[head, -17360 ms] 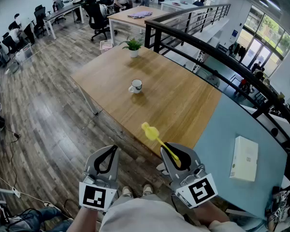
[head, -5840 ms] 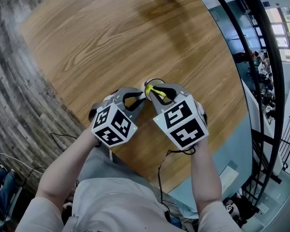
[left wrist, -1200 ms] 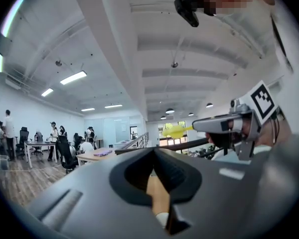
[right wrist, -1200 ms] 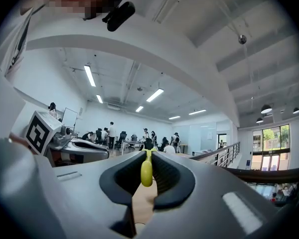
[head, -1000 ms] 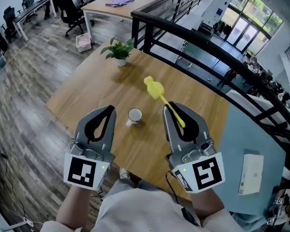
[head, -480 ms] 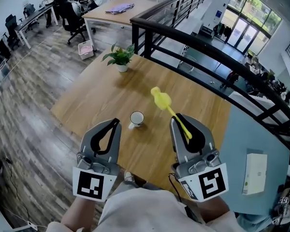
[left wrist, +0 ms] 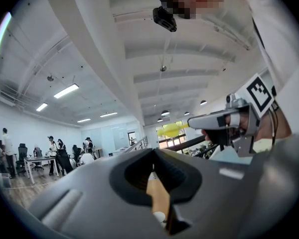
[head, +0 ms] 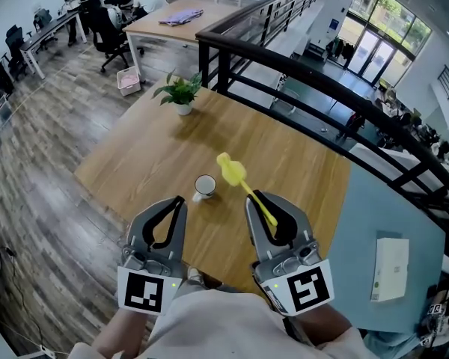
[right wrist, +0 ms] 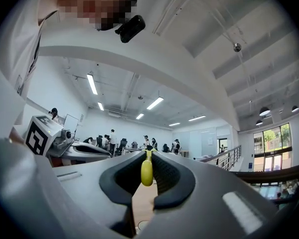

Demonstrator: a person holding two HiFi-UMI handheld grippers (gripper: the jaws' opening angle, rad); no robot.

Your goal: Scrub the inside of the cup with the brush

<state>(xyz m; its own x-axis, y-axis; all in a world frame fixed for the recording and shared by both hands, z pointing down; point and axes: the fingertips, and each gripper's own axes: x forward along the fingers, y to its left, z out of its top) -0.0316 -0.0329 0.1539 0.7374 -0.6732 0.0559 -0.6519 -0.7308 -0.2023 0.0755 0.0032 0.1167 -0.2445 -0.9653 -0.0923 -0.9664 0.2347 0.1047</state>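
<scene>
left gripper (head: 177,201) closed tight and empty, right gripper (head: 256,197) clamped on handle of yellow brush (head: 232,171), white cup (head: 204,186) on tabletop (head: 135,163) just ahead, between both grippers

Brush (head: 233,172): moulded in plain yellow, head and handle alike.
Cup (head: 204,186): glazed white, unpatterned.
Table (head: 135,163): surfaced in light brown wood, streaked with darker grain.
Left gripper (head: 178,200) and right gripper (head: 259,196): cased in grey, lined in black. Each cube is printed with black square markers on white.
Potted plant (head: 179,92): green leaves are set in a white pot.
Floor (head: 45,140): laid in grey-brown planks.
Railing (head: 314,79): painted black.
Box (head: 390,259): white, on a pale blue surface (head: 359,223).
</scene>
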